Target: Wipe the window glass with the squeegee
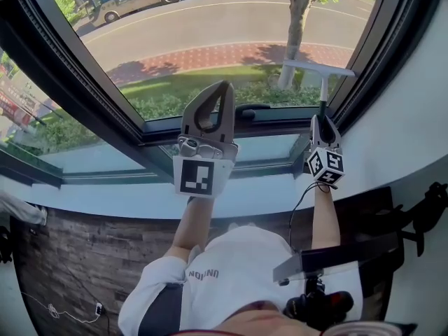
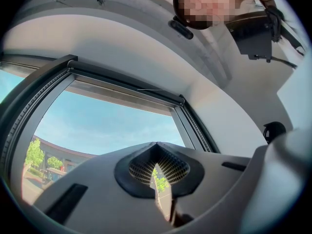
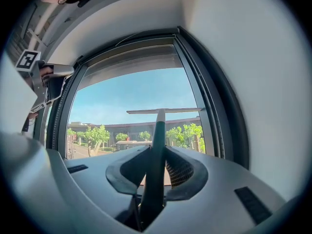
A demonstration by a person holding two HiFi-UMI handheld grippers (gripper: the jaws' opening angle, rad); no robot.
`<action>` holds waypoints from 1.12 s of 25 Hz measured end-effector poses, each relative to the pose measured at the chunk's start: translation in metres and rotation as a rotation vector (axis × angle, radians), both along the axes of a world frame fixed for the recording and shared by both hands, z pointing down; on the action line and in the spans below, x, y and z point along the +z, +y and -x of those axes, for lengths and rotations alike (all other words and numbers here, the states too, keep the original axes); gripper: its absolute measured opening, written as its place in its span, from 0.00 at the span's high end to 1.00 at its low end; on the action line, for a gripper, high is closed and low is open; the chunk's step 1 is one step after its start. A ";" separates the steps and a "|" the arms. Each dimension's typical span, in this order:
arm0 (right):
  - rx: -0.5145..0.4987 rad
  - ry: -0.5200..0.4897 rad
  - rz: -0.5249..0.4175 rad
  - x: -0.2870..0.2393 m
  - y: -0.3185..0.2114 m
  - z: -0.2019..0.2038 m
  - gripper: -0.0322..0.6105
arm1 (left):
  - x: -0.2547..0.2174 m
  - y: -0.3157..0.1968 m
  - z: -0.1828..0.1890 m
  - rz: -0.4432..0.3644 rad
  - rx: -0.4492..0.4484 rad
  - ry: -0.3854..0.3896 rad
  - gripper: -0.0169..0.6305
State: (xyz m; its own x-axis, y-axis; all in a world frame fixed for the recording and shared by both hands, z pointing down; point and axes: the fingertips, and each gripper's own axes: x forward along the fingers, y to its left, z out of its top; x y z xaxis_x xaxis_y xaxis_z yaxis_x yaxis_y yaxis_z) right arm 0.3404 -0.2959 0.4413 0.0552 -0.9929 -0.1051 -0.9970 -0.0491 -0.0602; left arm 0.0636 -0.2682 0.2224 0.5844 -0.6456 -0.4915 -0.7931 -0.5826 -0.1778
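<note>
Clamping squeegee [image 3: 157,126] handle, right claw [image 3: 156,151] — blade ahead; left claw [image 2: 155,147] closed.

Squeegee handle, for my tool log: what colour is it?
The T-shaped squeegee's handle is dark, nearly black; clearest in right gripper view.

Dark window frame [image 1: 87,82], white curved wall [image 1: 413,117], sunlit street [image 1: 210,19] outside

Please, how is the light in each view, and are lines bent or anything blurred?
Head view: bright daylight through the window glass, tree shadows on the pavement outside, frame bowed. Right gripper view: strong fisheye curving, black corners, squeegee sharp against blue sky. Left gripper view: same curving, added mosaic patch at the top.
</note>
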 end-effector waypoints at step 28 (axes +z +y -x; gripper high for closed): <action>-0.004 -0.015 0.253 0.108 0.016 -0.003 0.81 | 0.007 -0.003 0.001 0.017 -0.017 -0.003 0.98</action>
State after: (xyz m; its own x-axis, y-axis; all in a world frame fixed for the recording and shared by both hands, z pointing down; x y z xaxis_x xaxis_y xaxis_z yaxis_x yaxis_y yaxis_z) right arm 0.3437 -0.2802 0.5491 0.0507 -0.9877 0.1478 -0.9963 -0.0603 -0.0612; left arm 0.0629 -0.2710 0.2295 0.5751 -0.6637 -0.4783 -0.8022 -0.5721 -0.1707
